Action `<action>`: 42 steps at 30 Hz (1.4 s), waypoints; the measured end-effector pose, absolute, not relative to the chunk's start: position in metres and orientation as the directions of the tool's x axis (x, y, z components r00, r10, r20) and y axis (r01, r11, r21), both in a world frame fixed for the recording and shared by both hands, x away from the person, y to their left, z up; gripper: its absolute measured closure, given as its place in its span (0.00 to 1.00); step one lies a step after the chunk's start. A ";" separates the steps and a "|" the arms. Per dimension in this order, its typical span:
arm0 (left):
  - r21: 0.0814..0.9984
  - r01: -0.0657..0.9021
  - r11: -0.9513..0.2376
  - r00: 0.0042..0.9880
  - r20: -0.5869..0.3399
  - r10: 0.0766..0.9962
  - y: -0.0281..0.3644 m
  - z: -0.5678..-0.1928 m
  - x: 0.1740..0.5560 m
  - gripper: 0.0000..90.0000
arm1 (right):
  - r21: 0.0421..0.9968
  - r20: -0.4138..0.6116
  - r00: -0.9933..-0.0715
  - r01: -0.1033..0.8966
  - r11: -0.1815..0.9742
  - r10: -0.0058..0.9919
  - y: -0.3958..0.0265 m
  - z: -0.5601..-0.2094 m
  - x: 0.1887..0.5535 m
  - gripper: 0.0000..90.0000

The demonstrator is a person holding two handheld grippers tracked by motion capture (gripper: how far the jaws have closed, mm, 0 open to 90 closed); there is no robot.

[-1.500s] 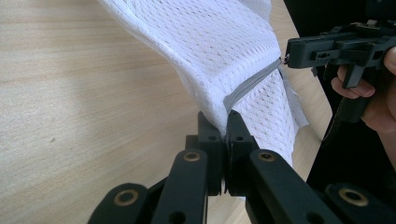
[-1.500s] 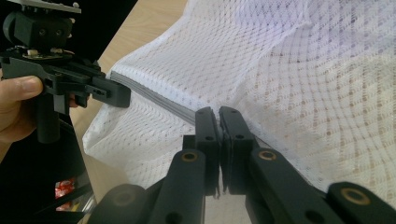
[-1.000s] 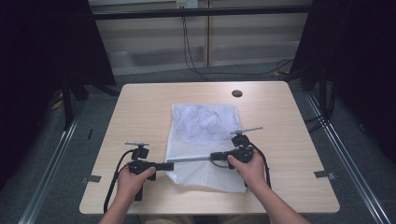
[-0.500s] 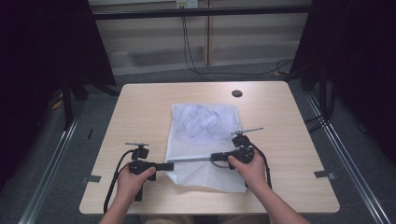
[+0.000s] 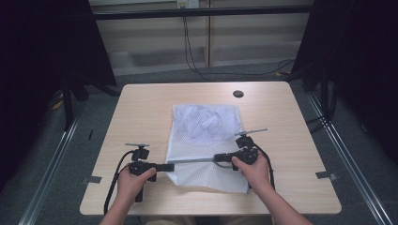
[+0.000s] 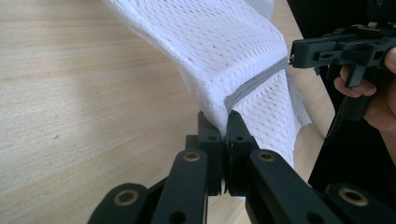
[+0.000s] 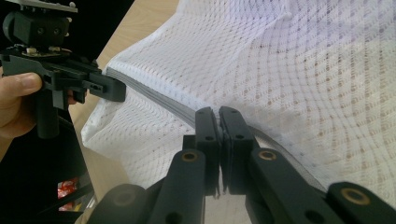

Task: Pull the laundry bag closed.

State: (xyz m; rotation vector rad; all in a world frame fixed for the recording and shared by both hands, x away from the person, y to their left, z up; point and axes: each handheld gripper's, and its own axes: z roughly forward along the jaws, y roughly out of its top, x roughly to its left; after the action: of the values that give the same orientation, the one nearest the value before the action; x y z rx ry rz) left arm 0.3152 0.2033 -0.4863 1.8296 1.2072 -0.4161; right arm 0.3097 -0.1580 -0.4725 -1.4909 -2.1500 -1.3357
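Overhead, the high view shows a white mesh laundry bag (image 5: 206,140) lying flat on a pale wood-grain table (image 5: 141,108), its near half crossed by a grey zipper (image 5: 195,161) drawn into a straight line. The left gripper (image 5: 170,167) holds the zipper's left end at the bag's edge; the right gripper (image 5: 217,158) holds it further along, over the bag. Paler crumpled contents show through the far half of the mesh. A dark round grommet (image 5: 238,93) sits near the table's far edge. The two-point hold probably serves to tension the zipper so that it can be run.

Left gripper view: the black jaws are pressed together on the mesh laundry bag (image 6: 224,56) where the grey zipper (image 6: 254,83) ends, lifting the fabric into a ridge above the table (image 6: 70,93). The open, honeycomb-like weave drapes softly. Opposite, the right gripper (image 6: 294,56) meets the zipper's other end.

Right gripper view: the jaws are likewise closed, pinching the zipper (image 7: 154,100) against the mesh laundry bag (image 7: 303,93); whether they hold a slider cannot be told. The tape runs taut to the left gripper (image 7: 122,91). Wood shows faintly through the weave.
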 end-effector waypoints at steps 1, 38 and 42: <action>0.480 0.867 -0.134 0.465 -0.681 0.566 0.203 -0.486 0.315 0.98 | 0.556 0.607 -0.470 0.827 0.080 0.641 -0.158 -0.472 0.310 0.96; 0.474 0.871 -0.129 0.459 -0.693 0.556 0.200 -0.486 0.315 0.98 | 0.573 0.597 -0.474 0.817 0.069 0.648 -0.176 -0.468 0.298 0.96; 0.464 0.879 -0.111 0.442 -0.706 0.554 0.200 -0.486 0.314 0.98 | 0.574 0.598 -0.474 0.816 0.067 0.646 -0.178 -0.467 0.299 0.96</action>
State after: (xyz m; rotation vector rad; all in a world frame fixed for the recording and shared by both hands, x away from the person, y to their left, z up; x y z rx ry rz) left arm 0.3142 0.2002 -0.4856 1.7898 1.2279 -0.4515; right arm 0.2988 -0.1778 -0.4666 -1.4988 -2.1513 -1.3673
